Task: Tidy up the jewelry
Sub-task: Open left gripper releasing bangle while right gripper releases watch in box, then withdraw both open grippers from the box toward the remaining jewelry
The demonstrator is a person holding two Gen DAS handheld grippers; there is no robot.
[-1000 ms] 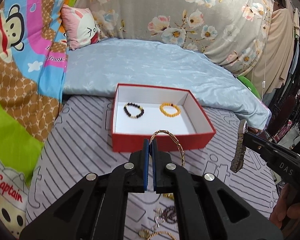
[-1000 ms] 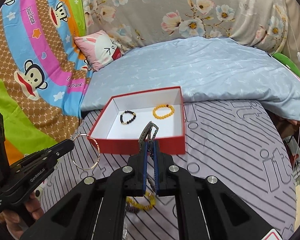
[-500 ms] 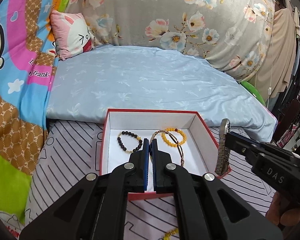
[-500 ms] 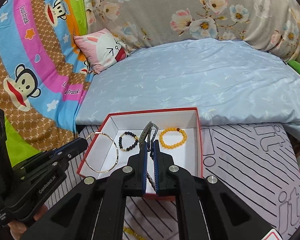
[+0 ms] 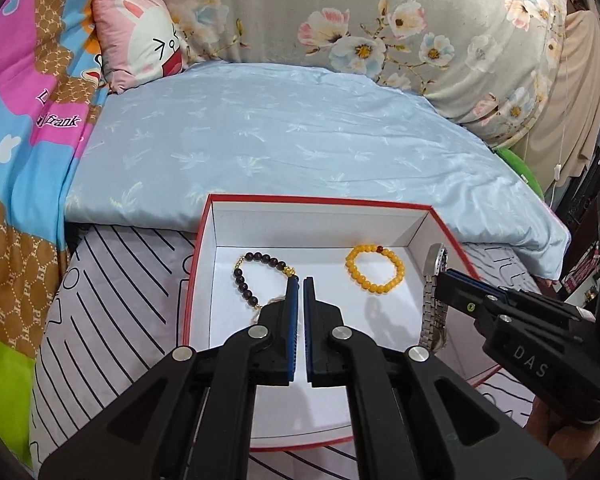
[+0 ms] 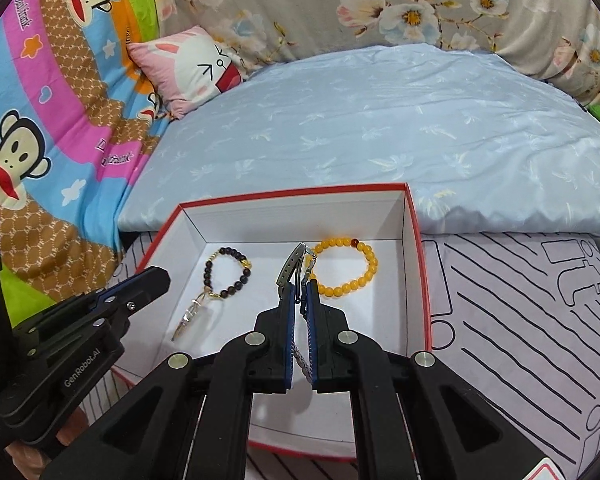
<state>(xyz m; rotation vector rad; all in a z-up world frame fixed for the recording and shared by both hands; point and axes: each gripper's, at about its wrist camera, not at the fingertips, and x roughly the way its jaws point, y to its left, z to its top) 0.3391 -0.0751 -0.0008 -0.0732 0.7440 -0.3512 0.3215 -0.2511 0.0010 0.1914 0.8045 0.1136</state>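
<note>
A red box [image 5: 320,200] [image 6: 292,196] with a white inside holds a dark bead bracelet [image 5: 240,278] [image 6: 206,276] and a yellow bead bracelet [image 5: 376,288] [image 6: 340,290]. My left gripper [image 5: 300,280] [image 6: 162,278] hangs shut over the box, nothing showing between its tips. A thin gold bangle [image 6: 190,316] [image 5: 266,303] sits edge-on on the box floor beside the dark bracelet, apart from those tips. My right gripper [image 6: 300,284] [image 5: 440,278] is shut on a silver watch [image 6: 296,264] [image 5: 434,300], low over the box's right half.
The box rests on a striped pale mat [image 6: 520,320]. Behind it lies a light blue quilt [image 5: 300,132], then a floral cover [image 5: 380,20] and a pink cushion [image 5: 140,44]. A cartoon blanket [image 6: 40,140] fills the left. Clothes [image 5: 580,100] hang at the right.
Both grippers moved forward and down, from in front of the box to over its inside. The bangle no longer sticks out of the left tips. The watch stays in the right gripper.
</note>
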